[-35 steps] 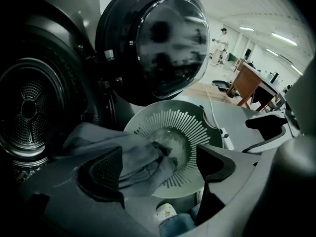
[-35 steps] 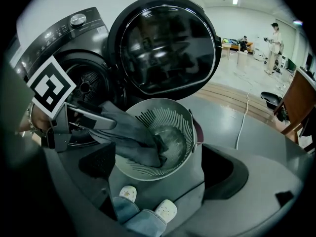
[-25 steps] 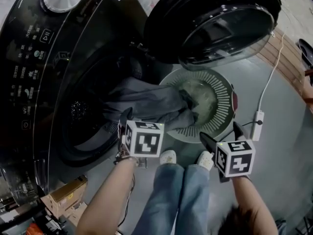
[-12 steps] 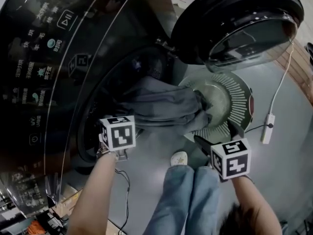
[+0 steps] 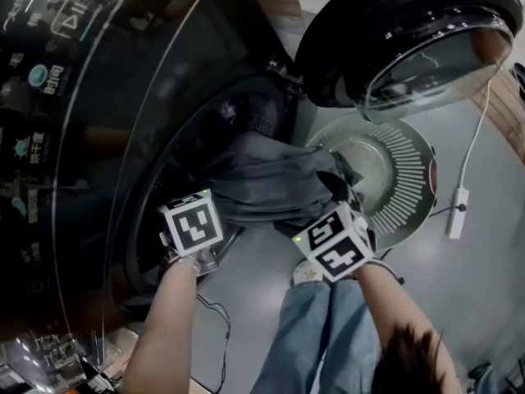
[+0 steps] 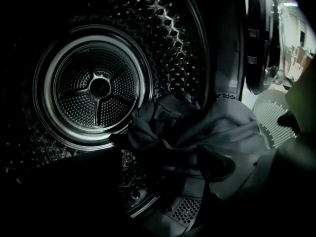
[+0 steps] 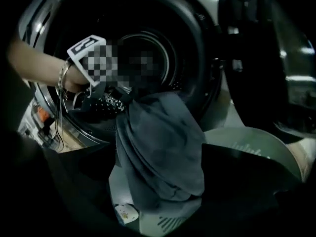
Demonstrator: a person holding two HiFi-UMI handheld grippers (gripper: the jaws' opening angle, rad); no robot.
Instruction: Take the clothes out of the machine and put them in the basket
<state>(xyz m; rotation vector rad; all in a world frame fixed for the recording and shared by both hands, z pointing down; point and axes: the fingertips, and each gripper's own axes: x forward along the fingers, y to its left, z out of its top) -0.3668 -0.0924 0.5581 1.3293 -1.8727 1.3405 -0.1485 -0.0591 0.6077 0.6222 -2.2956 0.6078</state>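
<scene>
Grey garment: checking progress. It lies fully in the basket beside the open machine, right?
No. The head view shows the grey garment hanging out of the drum opening towards the basket beside the open machine, not fully in it.

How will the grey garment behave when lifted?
Probably floppy: the grey garment sags in folds from the drum opening toward the basket. Lifted at one point, it would likely trail and drag on the rim. Weight unclear; dampness can't be judged.

White corded switch (image 5: 456, 212), grey floor (image 5: 484, 294)
</scene>
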